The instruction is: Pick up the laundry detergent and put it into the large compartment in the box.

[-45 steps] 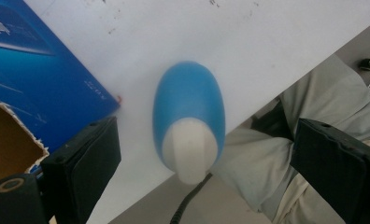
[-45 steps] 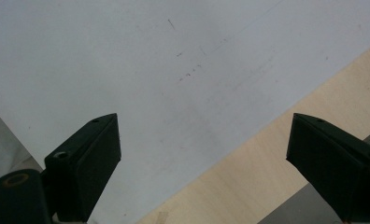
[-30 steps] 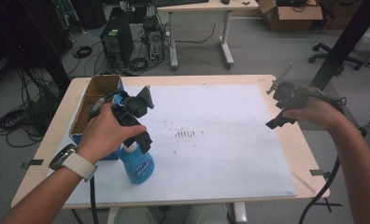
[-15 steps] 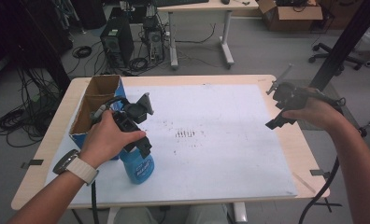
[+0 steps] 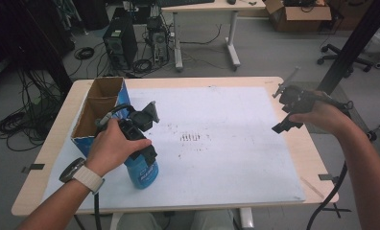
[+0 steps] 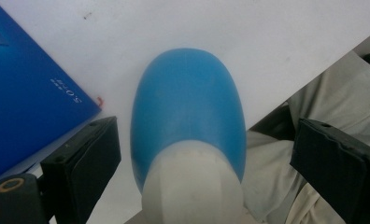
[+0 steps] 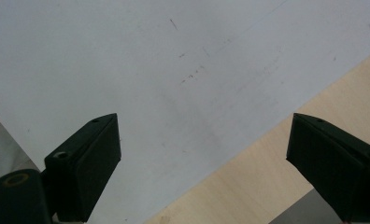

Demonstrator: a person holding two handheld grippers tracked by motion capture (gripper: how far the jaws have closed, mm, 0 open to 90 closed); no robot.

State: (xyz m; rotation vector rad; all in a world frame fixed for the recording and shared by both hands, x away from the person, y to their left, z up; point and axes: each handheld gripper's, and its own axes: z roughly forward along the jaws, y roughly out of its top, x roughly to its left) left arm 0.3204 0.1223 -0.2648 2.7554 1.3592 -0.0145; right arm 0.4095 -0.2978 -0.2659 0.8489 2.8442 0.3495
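A blue plastic bottle [image 5: 141, 173] with a white cap [image 6: 192, 182] stands on the white sheet [image 5: 226, 143] near the table's front left. My left gripper [image 5: 139, 152] hangs straight above it, pointing down. In the left gripper view the bottle [image 6: 188, 107] sits between the jaws, which stand wide apart on either side and touch nothing. My right gripper [image 5: 290, 111] is held in the air over the sheet's right edge. It is open, with nothing between its fingers [image 7: 87, 163].
An open blue cardboard box [image 5: 99, 108] with two compartments stands just left of the bottle, close to the left jaw [image 6: 29, 93]. The wooden table edge [image 7: 286, 154] lies under the right gripper. The person's lap [image 6: 314, 107] is below the front edge.
My left gripper has sunk slightly over the bottle and shifted a little toward the person. The bottle and the right gripper have stayed put.
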